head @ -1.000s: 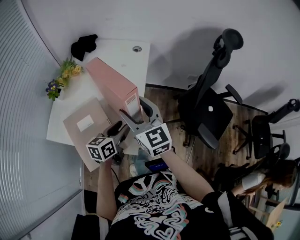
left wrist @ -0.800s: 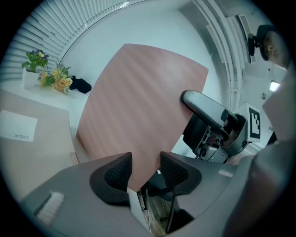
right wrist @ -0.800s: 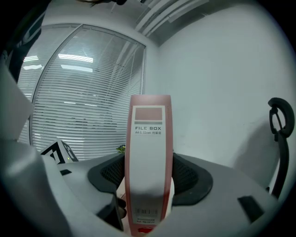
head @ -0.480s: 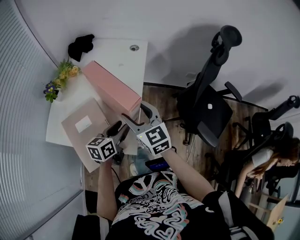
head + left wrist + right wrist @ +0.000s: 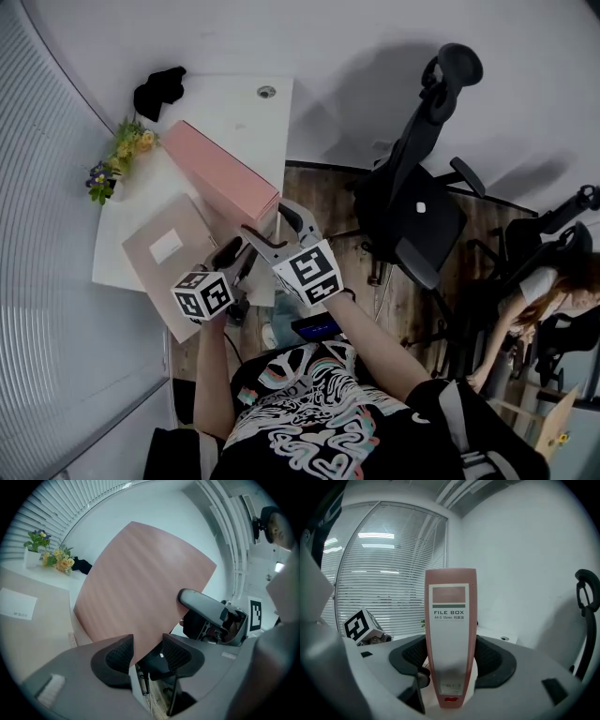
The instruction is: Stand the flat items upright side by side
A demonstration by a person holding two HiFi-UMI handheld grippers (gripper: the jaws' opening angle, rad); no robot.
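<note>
A pink file box (image 5: 220,173) stands on its long edge on the white table (image 5: 244,117), running back from the near edge. My right gripper (image 5: 275,222) is shut on its near end; in the right gripper view the labelled spine (image 5: 450,634) sits squeezed between both pads. A beige flat file box (image 5: 173,248) lies flat to the left of it. My left gripper (image 5: 234,255) hovers by the pink box's near lower corner. In the left gripper view the jaws (image 5: 146,653) stand half apart, and the pink side (image 5: 140,588) lies beyond them, not pinched.
A small pot of flowers (image 5: 117,159) and a black object (image 5: 159,91) sit at the table's far left. Office chairs (image 5: 412,206) stand on the wooden floor to the right, with a person (image 5: 553,291) further right. A cable hole (image 5: 267,92) marks the far table end.
My right gripper has sunk a little with the pink box's near end, so the box sits lower and flatter on the table. The left gripper has stayed put.
</note>
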